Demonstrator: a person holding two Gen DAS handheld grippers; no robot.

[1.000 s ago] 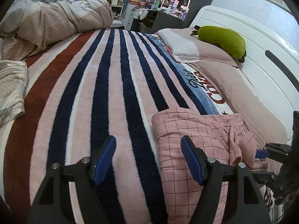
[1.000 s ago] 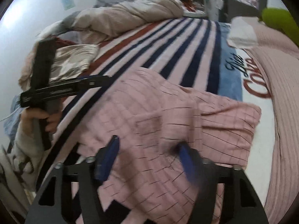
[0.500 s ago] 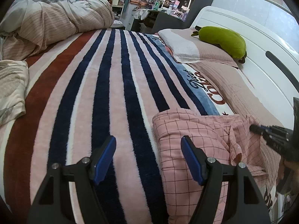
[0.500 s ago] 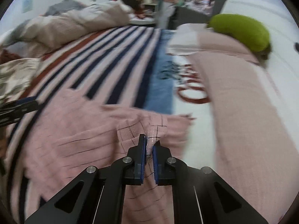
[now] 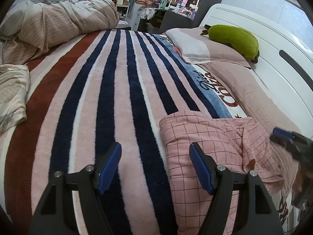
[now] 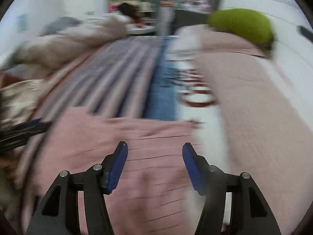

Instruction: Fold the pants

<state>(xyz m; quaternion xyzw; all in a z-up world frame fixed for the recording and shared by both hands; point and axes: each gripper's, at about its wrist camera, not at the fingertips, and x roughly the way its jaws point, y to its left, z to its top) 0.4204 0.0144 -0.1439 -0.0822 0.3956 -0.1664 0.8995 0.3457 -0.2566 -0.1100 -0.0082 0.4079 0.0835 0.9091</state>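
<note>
Pink checked pants (image 5: 205,137) bunched on striped bed blanket (image 5: 109,90), right of centre | left claw (image 5: 154,165) released, empty | right claw (image 6: 154,166) opening, nothing gripped | smooth the rumpled right edge before you fold again.

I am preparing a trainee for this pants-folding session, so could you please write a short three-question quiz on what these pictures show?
1. True or false: the left gripper grips the pink checked pants.
2. The green plush toy lies: A on the pillow beside the headboard, B on the striped blanket, C on the pants.
3. Is any fabric pinched in the right gripper?

Key: 1 false, its jaws stand open. 2 A. 3 No; its jaws are opening above the pants, nothing pinched.
</note>
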